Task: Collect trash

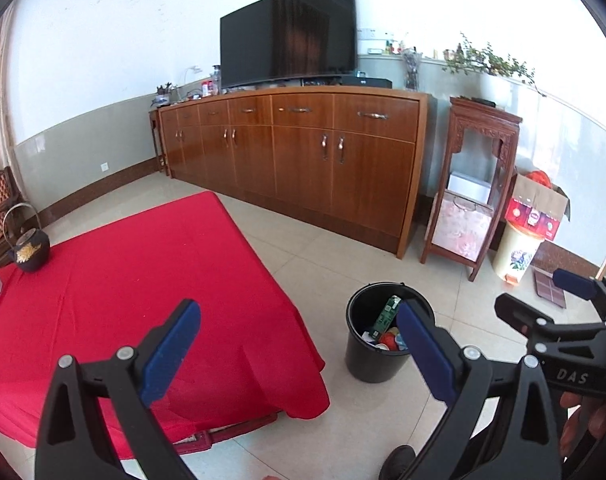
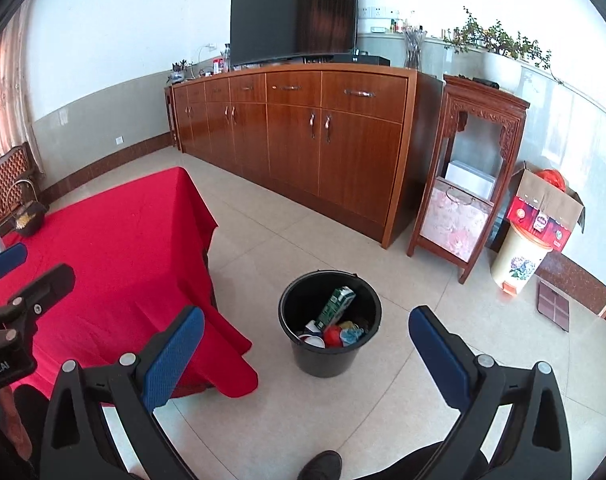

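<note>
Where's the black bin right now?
The black bin stands on the tiled floor just right of the red table's corner in both views, in front of the wooden sideboard, with trash already inside.

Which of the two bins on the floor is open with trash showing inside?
The black bucket beside the red-covered table; the cream floral bin by the wall is lidded.

Bin: black round bucket point(image 2: 330, 354), upright on the tiled floor beside the red-draped worktop.
Contents: green carton point(image 2: 337, 304) leaning inside, red, white and blue litter point(image 2: 335, 336) below.
</note>
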A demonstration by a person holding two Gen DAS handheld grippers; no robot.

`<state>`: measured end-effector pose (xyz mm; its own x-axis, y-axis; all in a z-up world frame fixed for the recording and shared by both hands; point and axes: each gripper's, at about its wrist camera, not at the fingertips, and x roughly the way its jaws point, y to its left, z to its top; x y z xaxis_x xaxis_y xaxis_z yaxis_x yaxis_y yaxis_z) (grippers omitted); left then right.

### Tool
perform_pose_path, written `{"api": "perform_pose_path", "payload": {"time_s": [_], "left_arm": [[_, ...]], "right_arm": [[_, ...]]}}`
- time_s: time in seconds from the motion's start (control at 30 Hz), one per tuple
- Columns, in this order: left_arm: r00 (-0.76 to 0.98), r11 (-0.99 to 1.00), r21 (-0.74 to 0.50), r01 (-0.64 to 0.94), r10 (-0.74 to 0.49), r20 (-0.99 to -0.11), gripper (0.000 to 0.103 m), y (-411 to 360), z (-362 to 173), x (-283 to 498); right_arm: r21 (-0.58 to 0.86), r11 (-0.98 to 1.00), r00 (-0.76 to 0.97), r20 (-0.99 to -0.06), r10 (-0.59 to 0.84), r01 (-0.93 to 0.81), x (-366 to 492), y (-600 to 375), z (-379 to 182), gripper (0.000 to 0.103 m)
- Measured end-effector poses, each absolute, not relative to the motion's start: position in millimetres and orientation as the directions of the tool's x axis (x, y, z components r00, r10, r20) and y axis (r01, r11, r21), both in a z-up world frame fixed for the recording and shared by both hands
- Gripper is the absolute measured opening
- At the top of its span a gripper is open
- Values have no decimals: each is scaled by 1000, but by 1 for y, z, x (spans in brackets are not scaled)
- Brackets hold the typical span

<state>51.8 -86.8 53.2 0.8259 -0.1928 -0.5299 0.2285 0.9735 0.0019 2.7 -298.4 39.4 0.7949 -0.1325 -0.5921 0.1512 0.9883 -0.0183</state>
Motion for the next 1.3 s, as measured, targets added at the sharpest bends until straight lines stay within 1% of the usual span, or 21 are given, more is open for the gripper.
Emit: {"api": "perform_pose_path", "payload": {"time_s": [0.2, 1.3], "left_arm": [[829, 977, -9, 213, -186, -528, 99, -84, 50, 50], [829, 975, 0, 221, -188, -527, 99, -87, 52, 47]], "right_arm": [[-25, 991, 794, -596, -123, 134, 3, -287, 41, 103], [-18, 989, 784, -608, -125, 144, 5, -306, 42, 103]]}}
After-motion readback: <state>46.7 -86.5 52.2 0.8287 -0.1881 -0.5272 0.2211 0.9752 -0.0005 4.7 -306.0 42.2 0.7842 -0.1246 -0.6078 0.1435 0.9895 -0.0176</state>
